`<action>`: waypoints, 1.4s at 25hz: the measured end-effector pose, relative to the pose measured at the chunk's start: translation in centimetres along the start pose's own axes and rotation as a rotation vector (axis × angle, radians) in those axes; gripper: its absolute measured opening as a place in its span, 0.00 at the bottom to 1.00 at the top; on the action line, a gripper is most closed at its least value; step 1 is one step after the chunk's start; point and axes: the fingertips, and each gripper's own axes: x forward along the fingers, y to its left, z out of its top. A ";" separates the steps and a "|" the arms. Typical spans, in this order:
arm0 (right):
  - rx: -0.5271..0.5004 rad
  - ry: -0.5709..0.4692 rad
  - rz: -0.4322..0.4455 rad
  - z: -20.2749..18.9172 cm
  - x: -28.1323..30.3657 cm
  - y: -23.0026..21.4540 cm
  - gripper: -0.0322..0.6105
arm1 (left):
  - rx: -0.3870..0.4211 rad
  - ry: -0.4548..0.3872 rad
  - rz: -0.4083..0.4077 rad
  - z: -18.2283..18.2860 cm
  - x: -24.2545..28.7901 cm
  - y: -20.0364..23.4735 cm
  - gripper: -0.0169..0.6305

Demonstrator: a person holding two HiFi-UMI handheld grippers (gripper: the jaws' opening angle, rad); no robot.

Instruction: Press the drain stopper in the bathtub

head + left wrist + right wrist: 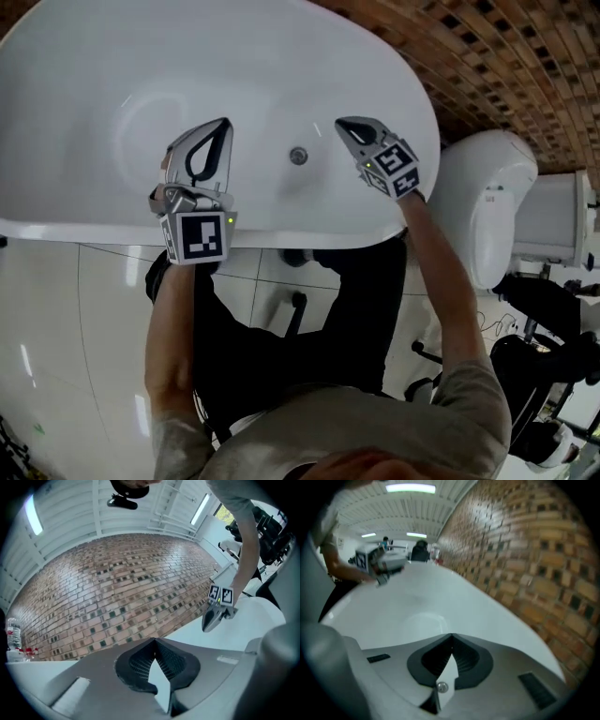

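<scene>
Head view: left gripper [223, 123] and right gripper [343, 124] — both pinched shut, empty — hover over the bathtub [84, 112], flanking the drain stopper [298, 156].

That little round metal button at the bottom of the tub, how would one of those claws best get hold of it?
The drain stopper looks like a small low disc set in the bathtub floor, with no edge to pinch. Its top face is probably the part to use, pushed from straight above with closed tips. The right gripper, jaws shut, looks nearer.
</scene>
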 end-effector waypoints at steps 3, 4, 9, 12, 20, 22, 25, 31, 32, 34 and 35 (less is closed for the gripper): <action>-0.025 -0.271 -0.085 9.7 -13.3 1.9 0.05 | 0.039 -0.093 0.109 5.1 -2.6 3.1 0.04; -0.047 -0.334 -0.120 11.9 -17.3 2.5 0.05 | 0.028 -0.127 0.135 7.3 -3.4 4.0 0.04; -0.148 -0.517 -0.255 17.4 -31.7 7.8 0.05 | 0.033 -0.203 0.038 16.9 -7.7 2.6 0.04; -0.187 -0.605 -0.283 20.0 -37.6 11.5 0.05 | 0.040 -0.266 -0.014 22.7 -11.8 1.0 0.04; -0.286 -0.885 -0.364 25.7 -50.2 20.6 0.05 | 0.058 -0.506 -0.075 37.0 -24.1 -2.2 0.04; -0.328 -0.937 -0.352 26.8 -53.1 23.1 0.05 | 0.078 -0.553 -0.084 39.4 -27.3 -3.4 0.04; -0.408 -1.018 -0.361 28.5 -56.5 26.3 0.05 | 0.139 -0.601 -0.097 42.0 -30.8 -3.9 0.04; -0.562 -1.071 -0.394 29.9 -60.6 30.2 0.05 | 0.133 -0.693 -0.145 45.1 -34.5 -4.3 0.04; -0.580 -1.079 -0.400 30.0 -61.1 30.5 0.05 | 0.121 -0.706 -0.158 45.5 -34.8 -4.4 0.04; -0.599 -1.105 -0.413 30.3 -61.9 30.9 0.05 | 0.107 -0.724 -0.181 46.1 -35.2 -4.7 0.04; -0.604 -1.115 -0.418 30.4 -62.3 31.1 0.05 | 0.107 -0.728 -0.190 46.3 -35.4 -4.9 0.04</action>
